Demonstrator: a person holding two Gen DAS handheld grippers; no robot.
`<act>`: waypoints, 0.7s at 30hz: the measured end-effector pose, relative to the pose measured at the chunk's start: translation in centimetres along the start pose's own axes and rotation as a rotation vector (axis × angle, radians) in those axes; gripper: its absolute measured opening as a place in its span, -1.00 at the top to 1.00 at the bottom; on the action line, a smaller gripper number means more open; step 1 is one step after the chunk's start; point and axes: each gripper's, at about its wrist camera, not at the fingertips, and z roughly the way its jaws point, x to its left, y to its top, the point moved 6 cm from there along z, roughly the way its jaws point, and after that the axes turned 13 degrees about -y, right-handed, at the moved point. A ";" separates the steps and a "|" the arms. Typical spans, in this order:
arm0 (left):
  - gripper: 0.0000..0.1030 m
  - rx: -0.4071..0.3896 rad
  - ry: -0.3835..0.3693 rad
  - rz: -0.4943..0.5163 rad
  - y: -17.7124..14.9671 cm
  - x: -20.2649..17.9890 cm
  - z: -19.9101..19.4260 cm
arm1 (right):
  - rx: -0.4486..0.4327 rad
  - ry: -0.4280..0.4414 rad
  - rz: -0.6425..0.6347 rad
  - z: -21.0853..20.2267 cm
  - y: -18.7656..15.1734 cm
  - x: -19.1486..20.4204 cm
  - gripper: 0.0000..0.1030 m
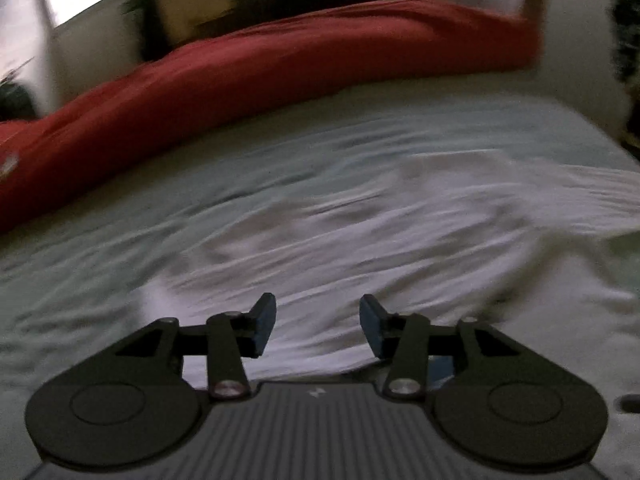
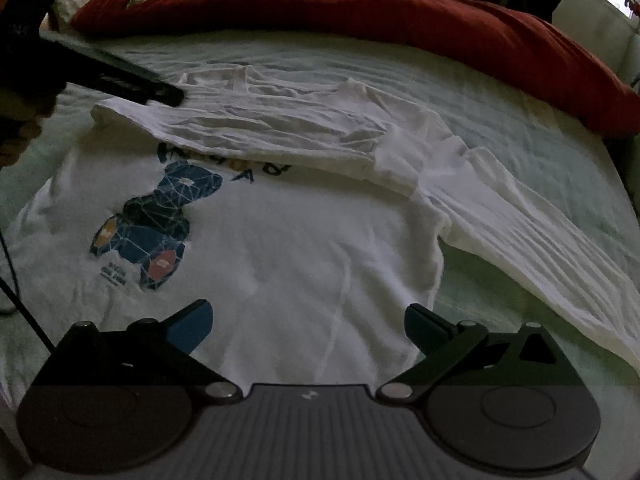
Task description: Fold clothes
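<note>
two handheld grippers hang over a pale green bedsheet (image 2: 280, 56), one white long-sleeved shirt (image 2: 280, 248) spread on it; nearest the lens, the right gripper (image 2: 308, 326) hovers above the shirt's lower body with its blue-padded jaws spread wide and nothing between them, while the left gripper (image 1: 318, 326), in its own blurred view, has its jaws parted over wrinkled white cloth, also empty; only the right wrist view shows the shirt whole: chest up, a blue faceted bear print (image 2: 156, 224) on the left side with small lines of text beneath it and larger lettering above it, both too small or too covered to read; the shirt's upper part is folded down across that lettering, and one sleeve (image 2: 540, 252) trails out flat to the right; the same view catches the left gripper's dark body (image 2: 132, 84) reaching in over the folded upper edge at far left; farthest back in both views, one long red duvet (image 2: 400, 12) lies bunched along the bed's far side, a small patch on it near its left end, unreadable
</note>
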 end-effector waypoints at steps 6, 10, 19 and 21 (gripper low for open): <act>0.07 0.018 0.030 -0.100 -2.0 5.9 1.1 | 0.000 0.015 -0.040 0.1 0.8 2.3 -1.00; 0.03 0.057 0.016 -0.196 -4.5 7.7 1.2 | 0.001 0.026 -0.073 0.1 1.2 4.0 -1.00; -0.05 0.006 0.019 -0.068 -5.5 8.5 -2.7 | -0.011 0.028 -0.102 0.3 2.7 5.9 -1.00; -0.04 0.037 0.004 0.005 -6.2 8.6 -2.5 | -0.014 0.030 -0.106 0.4 3.1 6.4 -1.00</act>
